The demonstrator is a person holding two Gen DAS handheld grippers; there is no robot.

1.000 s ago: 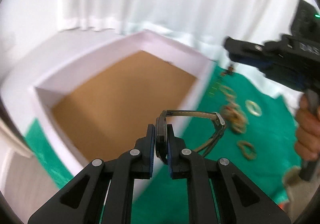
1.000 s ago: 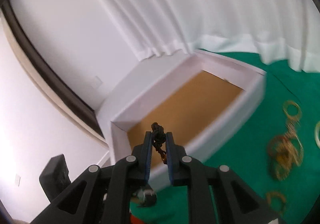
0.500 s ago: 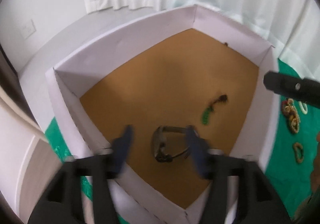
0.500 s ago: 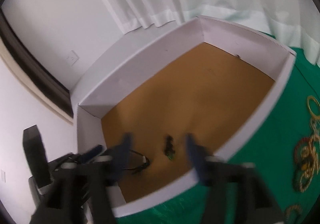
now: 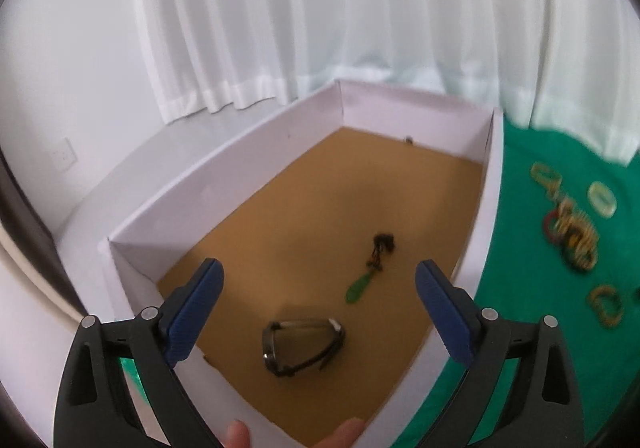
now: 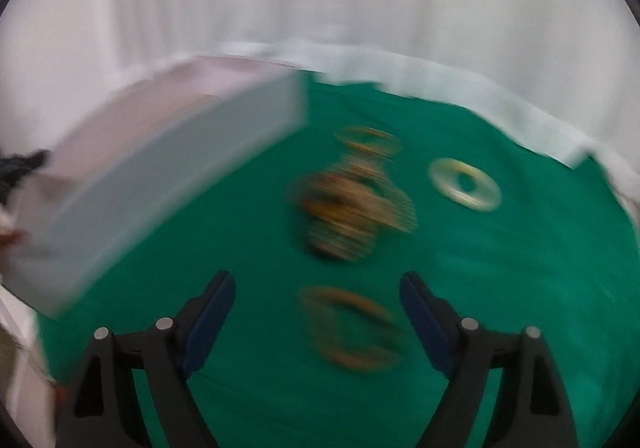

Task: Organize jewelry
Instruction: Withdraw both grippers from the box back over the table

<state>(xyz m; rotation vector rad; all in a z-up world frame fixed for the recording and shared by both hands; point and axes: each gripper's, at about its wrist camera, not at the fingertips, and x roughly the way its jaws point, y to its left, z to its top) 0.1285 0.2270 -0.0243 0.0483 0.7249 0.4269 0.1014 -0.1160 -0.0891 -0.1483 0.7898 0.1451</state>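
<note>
white pleated curtain point(image 5: 320, 27) hangs across the back from 10 to 2 o'clock, hem reaching the surface. plain white wall point(image 5: 72, 67) at 9 o'clock with a white wall socket point(image 5: 64, 159) low on it. green cloth table cover point(image 6: 480, 288) fills 3 to 6 o'clock, blurred in the right wrist view.

The box point(image 5: 490, 183) stands open-topped, its brown floor mostly bare beyond the watch point(image 5: 302, 346) and pendant point(image 5: 370, 268).

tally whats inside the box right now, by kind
watch: 1
green pendant on a dark cord: 1
total in the box: 2
</note>
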